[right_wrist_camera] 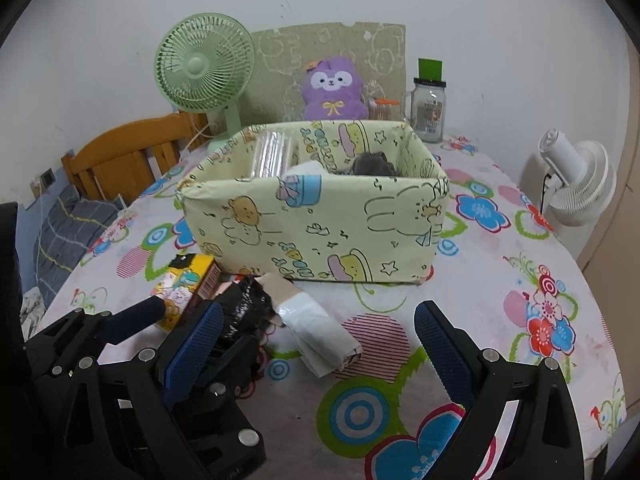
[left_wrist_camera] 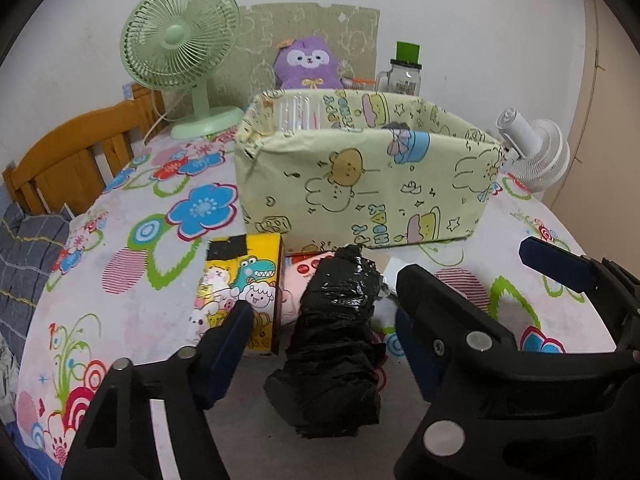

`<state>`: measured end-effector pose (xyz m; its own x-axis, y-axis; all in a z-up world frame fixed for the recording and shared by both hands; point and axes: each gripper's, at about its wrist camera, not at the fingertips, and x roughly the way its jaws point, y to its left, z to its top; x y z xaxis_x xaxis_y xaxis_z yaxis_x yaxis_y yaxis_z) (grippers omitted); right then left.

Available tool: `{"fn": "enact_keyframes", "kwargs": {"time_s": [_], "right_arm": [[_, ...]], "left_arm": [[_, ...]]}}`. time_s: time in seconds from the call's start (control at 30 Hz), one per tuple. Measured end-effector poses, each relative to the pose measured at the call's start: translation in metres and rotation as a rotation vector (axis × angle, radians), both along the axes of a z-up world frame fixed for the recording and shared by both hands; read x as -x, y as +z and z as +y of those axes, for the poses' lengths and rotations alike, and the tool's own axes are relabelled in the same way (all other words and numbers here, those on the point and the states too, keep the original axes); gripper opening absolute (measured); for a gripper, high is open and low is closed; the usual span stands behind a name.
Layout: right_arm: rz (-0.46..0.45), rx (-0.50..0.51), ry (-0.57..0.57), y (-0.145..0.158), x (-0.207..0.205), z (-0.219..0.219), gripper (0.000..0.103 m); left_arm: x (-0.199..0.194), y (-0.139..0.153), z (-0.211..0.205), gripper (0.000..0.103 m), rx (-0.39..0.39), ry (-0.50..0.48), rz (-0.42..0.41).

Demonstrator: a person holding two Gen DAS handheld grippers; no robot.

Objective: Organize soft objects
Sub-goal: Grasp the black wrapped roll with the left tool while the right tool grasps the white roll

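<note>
yellow tissue pack (left_wrist_camera: 240,292): on the desk (left_wrist_camera: 132,280), just left of the black roll.
left hand-held gripper (left_wrist_camera: 324,312): spread wide, straddling the black bag roll (left_wrist_camera: 336,340), not pinching it.
right hand-held gripper (right_wrist_camera: 320,344): spread too, white bag roll (right_wrist_camera: 316,324) lying between its fingers.
doing it well: i'd close mid-roll, squeeze gently, then lift over the box (right_wrist_camera: 320,220) wall.
views: only the right view looks into the box; only the left shows the pink pack (left_wrist_camera: 296,280).

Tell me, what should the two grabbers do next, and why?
Probably the left gripper should close on the black bag roll. Its jaws are open on either side of the roll, which lies on the table in front of the cartoon box. The right gripper is open over the white bag roll.
</note>
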<state>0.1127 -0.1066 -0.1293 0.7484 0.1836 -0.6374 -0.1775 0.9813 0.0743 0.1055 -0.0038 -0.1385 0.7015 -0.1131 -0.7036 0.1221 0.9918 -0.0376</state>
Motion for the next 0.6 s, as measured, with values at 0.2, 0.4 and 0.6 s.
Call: {"fn": "enact_keyframes", "kwargs": {"time_s": [0.2, 0.4, 0.6], "right_arm": [[0.028, -0.011, -0.006, -0.008, -0.007, -0.006, 0.098], [0.039, -0.019, 0.005, -0.010, -0.011, -0.005, 0.098], [0.049, -0.015, 0.023, -0.014, -0.016, -0.001, 0.097]], "left_arm": [[-0.004, -0.003, -0.007, 0.042, -0.031, -0.004, 0.000], [-0.005, -0.005, -0.007, 0.029, -0.017, -0.023, 0.023], [-0.005, -0.006, -0.006, 0.028, -0.037, -0.025, 0.021]]}}
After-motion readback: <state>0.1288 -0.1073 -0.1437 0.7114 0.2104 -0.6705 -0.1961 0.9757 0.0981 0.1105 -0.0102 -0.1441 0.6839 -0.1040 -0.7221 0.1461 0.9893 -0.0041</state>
